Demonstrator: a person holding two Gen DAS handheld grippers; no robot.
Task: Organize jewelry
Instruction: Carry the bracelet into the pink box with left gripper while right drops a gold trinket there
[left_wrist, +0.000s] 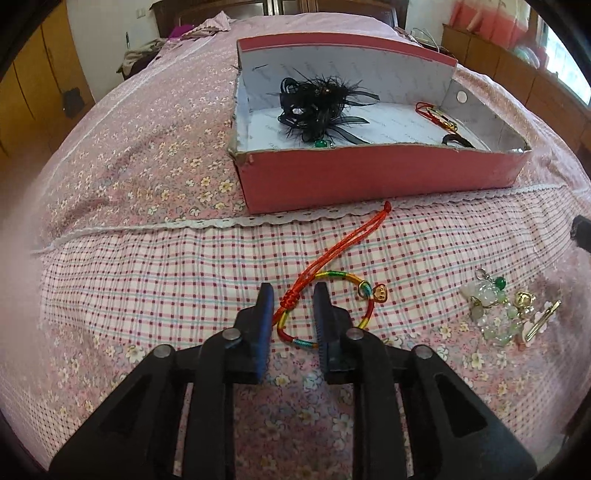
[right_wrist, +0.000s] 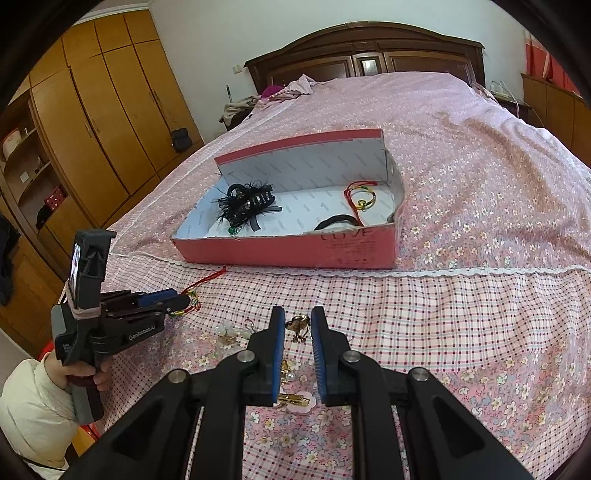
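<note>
A rainbow cord bracelet (left_wrist: 332, 275) with red tails and a gold charm lies on the checked bedspread. My left gripper (left_wrist: 293, 295) stands open around its red knot, and neither pad presses on it. The right wrist view shows the left gripper (right_wrist: 183, 301) low over the same bracelet (right_wrist: 192, 295). My right gripper (right_wrist: 298, 314) hovers with a narrow gap above a pile of pale bead charms (right_wrist: 229, 334), a gold charm (right_wrist: 297, 325) and a gold clip (right_wrist: 295, 400). It holds nothing. The red box (left_wrist: 369, 177) holds a black feathered hair clip (left_wrist: 317, 103), another cord bracelet (right_wrist: 360, 199) and a black hair tie (right_wrist: 336, 221).
The box (right_wrist: 288, 251) sits open on the pink flowered bedspread just beyond a white lace seam. The bead pile (left_wrist: 491, 310) lies right of the left gripper. A wooden wardrobe (right_wrist: 92, 129) stands to the left, and the headboard (right_wrist: 369, 55) and loose clothes (right_wrist: 240, 105) are far off.
</note>
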